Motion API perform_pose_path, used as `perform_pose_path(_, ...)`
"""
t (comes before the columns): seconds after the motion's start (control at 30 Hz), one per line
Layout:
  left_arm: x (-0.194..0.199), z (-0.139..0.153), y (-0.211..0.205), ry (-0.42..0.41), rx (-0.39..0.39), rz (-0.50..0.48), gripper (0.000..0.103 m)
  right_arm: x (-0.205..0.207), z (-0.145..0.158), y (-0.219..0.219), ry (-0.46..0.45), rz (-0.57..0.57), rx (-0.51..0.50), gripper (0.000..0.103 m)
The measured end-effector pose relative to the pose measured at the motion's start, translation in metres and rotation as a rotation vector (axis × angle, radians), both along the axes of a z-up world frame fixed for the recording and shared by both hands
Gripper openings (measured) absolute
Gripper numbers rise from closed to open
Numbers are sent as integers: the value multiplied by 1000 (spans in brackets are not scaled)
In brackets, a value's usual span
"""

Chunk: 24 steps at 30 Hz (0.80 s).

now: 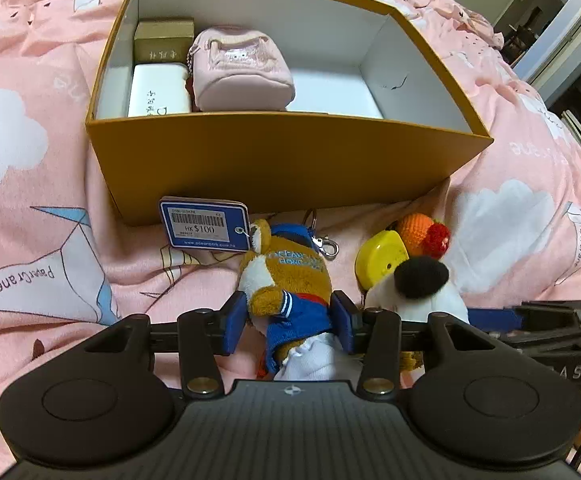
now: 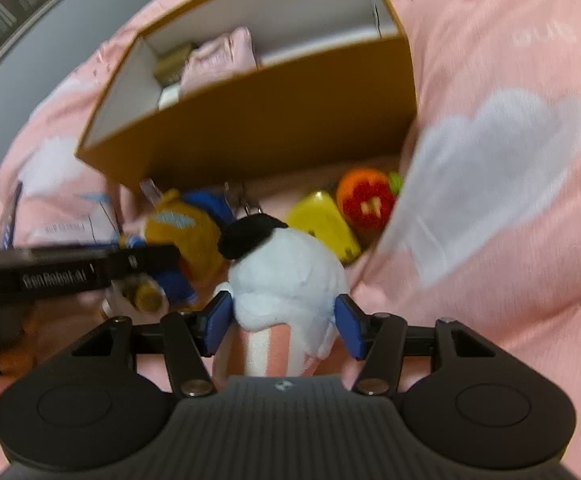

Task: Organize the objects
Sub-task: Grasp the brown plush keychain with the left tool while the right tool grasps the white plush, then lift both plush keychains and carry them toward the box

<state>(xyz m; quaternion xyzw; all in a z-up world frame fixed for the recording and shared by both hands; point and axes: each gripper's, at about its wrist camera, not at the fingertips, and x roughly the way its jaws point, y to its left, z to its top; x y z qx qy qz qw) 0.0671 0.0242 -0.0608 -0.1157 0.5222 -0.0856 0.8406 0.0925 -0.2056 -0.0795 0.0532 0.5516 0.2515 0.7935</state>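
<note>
A brown plush in a blue outfit point(image 1: 290, 276) lies on the pink bedspread in front of an orange-brown box point(image 1: 274, 168); a blue price tag point(image 1: 204, 226) hangs from it. My left gripper point(image 1: 289, 322) is shut on its body, both blue pads against its sides. Just to its right lies a white plush with a black patch point(image 2: 286, 276), and my right gripper point(image 2: 284, 326) is shut on that one. The two grippers sit side by side; the left gripper's body point(image 2: 90, 268) crosses the brown plush point(image 2: 178, 228) in the right wrist view.
In the box's left part sit a pink pouch point(image 1: 242, 72), a gold box point(image 1: 164, 40) and a white box point(image 1: 158, 88). A yellow disc point(image 1: 380, 258) and an orange-red crochet toy point(image 1: 422, 232) lie by the box's right corner. The bedspread point(image 2: 490, 160) bulges up on the right.
</note>
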Motion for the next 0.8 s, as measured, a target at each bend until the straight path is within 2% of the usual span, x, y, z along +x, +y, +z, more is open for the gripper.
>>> perform_pose_path(0.13, 2, 0, -2, 17, 7, 1, 54, -3, 6, 4, 3, 18, -43, 61)
perform_pose_path(0.27, 5, -2, 1, 37, -8, 14, 54, -10, 25, 23, -78, 83, -121, 61)
perform_pose_path(0.4, 6, -2, 1, 49, -15, 23, 54, -15, 34, 51, -145, 183, -192, 70)
perform_pose_path(0.57, 7, -2, 2, 59, -19, 26, 54, -19, 22, 80, -206, 277, -355, 70)
perform_pose_path(0.63, 9, -4, 2, 72, -22, 28, 58, -18, 15, 83, -217, 297, -402, 70)
perform_pose_path(0.73, 13, -6, 1, 94, -29, 29, 59, -12, 8, 81, -198, 296, -427, 68)
perform_pose_path(0.8, 14, -7, 1, 97, -27, 27, 60, -6, 5, 75, -170, 291, -408, 68)
